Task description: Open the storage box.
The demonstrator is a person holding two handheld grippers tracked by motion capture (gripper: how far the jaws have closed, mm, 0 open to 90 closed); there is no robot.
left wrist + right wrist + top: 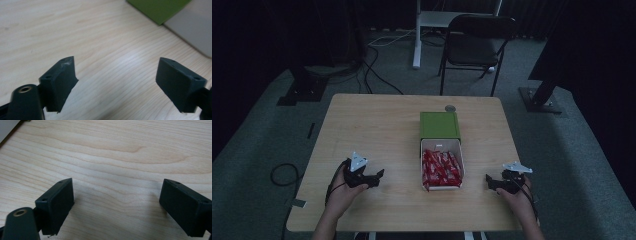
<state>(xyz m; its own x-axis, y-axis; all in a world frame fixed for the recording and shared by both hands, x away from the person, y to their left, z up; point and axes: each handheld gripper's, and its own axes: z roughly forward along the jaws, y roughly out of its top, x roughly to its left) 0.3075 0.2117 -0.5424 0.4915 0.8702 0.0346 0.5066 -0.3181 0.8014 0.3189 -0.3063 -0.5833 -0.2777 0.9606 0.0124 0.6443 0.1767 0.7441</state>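
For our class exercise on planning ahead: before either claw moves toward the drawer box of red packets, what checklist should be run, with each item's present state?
1. Left claw open and empty: ok; its jaws stand wide apart over bare wood.
2. Right claw open and empty: ok; nothing lies between its jaws.
3. Drawer pulled out of the green box: ok; it sticks out toward the person.
4. Red packets reachable from above: ok; they lie uncovered in the drawer.
5. Path from each claw to the drawer free: ok; bare table lies between.
6. Number of packets, and whether they are loose: cannot tell; the picture is too dim.
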